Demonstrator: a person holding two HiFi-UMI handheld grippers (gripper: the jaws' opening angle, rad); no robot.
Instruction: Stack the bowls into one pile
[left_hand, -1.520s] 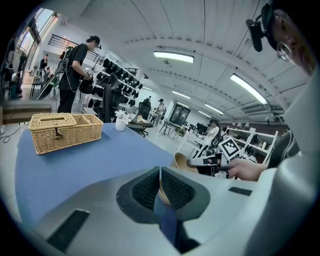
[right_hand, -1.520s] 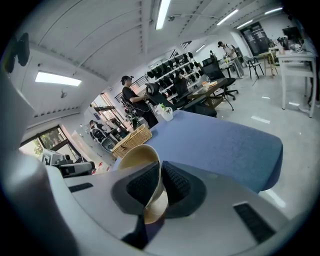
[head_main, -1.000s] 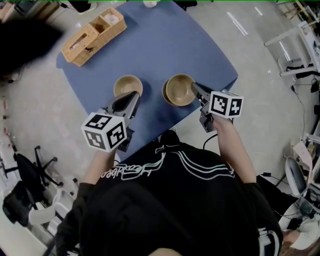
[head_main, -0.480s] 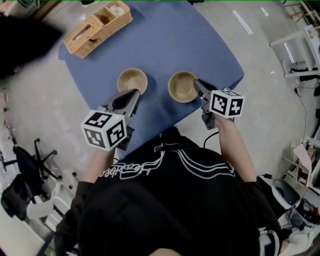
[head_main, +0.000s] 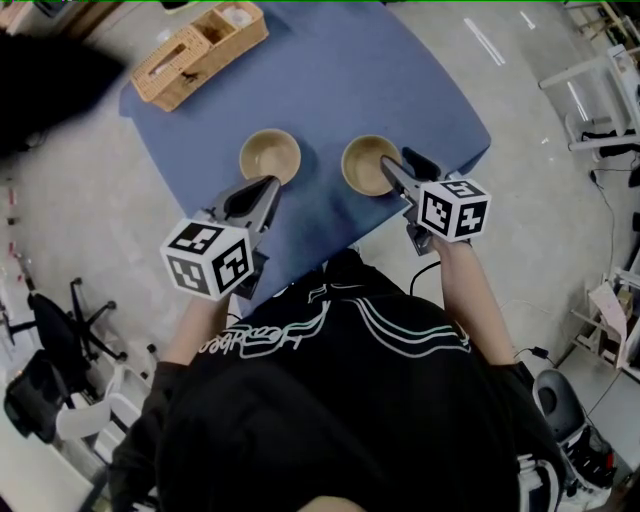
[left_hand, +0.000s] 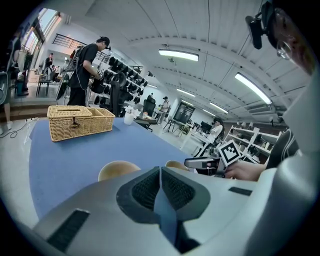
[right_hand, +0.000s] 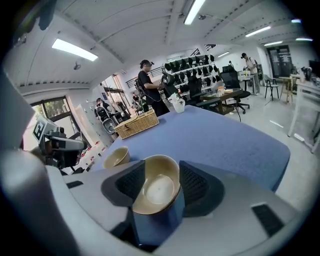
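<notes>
Two tan bowls stand side by side on the blue table (head_main: 330, 90). Just short of the left bowl (head_main: 270, 156) (left_hand: 117, 169) hovers my left gripper (head_main: 266, 190) (left_hand: 160, 187), shut and empty, not touching the bowl. My right gripper (head_main: 398, 165) (right_hand: 159, 167) is at the right bowl (head_main: 368, 165) (right_hand: 155, 190), and its jaws are opening. The bowl's near rim lies between the spread pads, which no longer press on it. The right gripper view also shows the left bowl (right_hand: 116, 156) further back.
A wicker basket (head_main: 200, 50) (left_hand: 80, 120) sits at the table's far left corner, with a white cup (right_hand: 178, 105) beyond it. The table's near edge runs just under both grippers. People and chairs stand in the room behind.
The right gripper's jaws, earlier pinched on the right bowl's rim, have spread wide. The bowl, tilted a second ago, now sits flat. The left gripper has edged slightly toward the left bowl.
</notes>
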